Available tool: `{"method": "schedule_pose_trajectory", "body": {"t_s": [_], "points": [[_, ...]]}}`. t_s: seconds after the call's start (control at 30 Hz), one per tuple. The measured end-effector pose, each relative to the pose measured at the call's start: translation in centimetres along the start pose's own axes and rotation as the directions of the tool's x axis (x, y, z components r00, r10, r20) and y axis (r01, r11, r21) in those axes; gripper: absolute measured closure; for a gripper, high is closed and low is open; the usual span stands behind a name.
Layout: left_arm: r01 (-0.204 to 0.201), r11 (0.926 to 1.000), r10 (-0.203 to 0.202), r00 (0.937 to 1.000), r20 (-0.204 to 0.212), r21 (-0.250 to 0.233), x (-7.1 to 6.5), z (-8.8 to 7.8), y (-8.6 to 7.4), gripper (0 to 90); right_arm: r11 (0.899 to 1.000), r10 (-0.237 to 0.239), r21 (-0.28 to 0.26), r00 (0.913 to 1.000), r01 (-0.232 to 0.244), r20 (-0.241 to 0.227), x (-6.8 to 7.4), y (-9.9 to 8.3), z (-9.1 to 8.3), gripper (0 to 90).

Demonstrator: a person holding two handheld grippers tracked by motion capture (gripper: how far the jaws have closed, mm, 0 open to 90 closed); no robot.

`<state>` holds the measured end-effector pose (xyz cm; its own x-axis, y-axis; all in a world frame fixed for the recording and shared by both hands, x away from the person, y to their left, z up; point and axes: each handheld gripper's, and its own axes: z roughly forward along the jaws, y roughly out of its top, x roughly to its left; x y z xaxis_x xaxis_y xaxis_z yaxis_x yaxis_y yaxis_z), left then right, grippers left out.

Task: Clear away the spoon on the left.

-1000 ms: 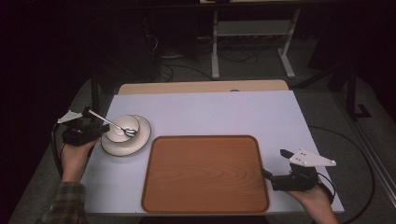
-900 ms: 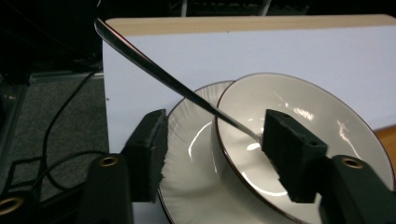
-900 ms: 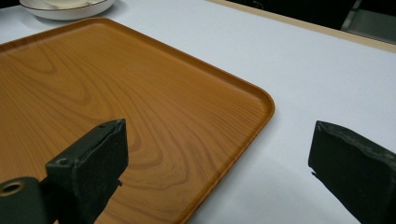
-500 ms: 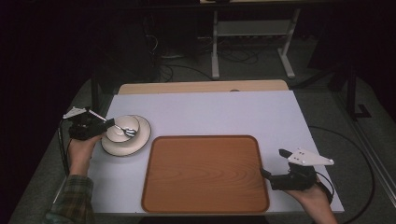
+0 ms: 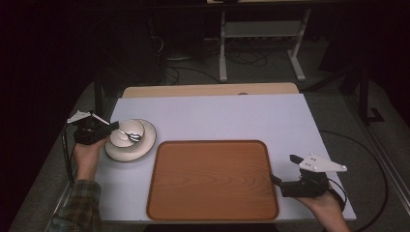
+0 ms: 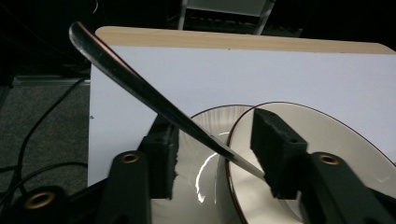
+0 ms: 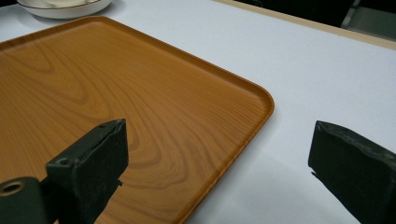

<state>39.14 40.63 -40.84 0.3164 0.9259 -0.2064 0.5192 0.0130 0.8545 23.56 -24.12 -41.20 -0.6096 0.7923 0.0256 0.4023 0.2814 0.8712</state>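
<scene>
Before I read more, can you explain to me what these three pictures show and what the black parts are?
A person sits at a white table and holds a hand tool with two black fingers in each hand. One picture looks down from above; the other two come from cameras on the tools. The left gripper has been closing around a spoon, whose handle leans between its fingers above a small bowl on a plate. No firm grip is visible. The right gripper is open and holds nothing, beside a wooden tray.
</scene>
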Motion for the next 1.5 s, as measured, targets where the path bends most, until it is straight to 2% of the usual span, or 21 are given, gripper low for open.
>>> {"method": "schedule_pose_trajectory", "body": {"t_s": [0.37,0.53,0.7,0.9,1.0,1.27,1.5], "points": [[-0.018,0.9998,0.018,0.9998,-0.013,-0.001,-0.3,-0.3,0.1,65.3,1.0,0.001,-0.002,1.0,-0.001,0.001,-0.1,0.0,0.0,4.3],[-0.032,0.9995,0.032,0.9995,-0.007,0.003,-0.6,-0.6,0.1,69.8,1.0,-0.001,-0.003,1.0,0.001,0.001,-0.1,0.0,-0.1,4.4],[-0.041,0.9991,0.041,0.9991,0.008,-0.015,-1.2,-1.2,0.5,74.4,1.0,-0.001,-0.007,1.0,0.001,0.002,-0.1,0.0,-0.1,4.4],[-0.034,0.9992,0.034,0.9988,0.034,-0.019,-1.4,-1.5,0.8,78.0,1.0,-0.002,-0.008,1.0,0.002,0.002,-0.1,0.0,-0.2,4.4],[-0.044,0.9988,0.045,0.9974,0.056,-0.022,-1.8,-1.6,1.1,80.1,1.0,-0.001,-0.008,1.0,0.001,0.002,-0.1,0.0,-0.2,4.4],[-0.078,0.9963,0.082,0.989,0.123,-0.035,-3.1,-1.7,2.0,85.5,1.0,-0.004,-0.008,1.0,0.004,0.001,-0.1,0.0,-0.2,4.4],[-0.093,0.995,0.097,0.9832,0.154,-0.038,-3.8,-1.7,2.3,88.1,1.0,-0.003,-0.007,1.0,0.003,0.002,-0.1,0.0,-0.2,4.4]]}}
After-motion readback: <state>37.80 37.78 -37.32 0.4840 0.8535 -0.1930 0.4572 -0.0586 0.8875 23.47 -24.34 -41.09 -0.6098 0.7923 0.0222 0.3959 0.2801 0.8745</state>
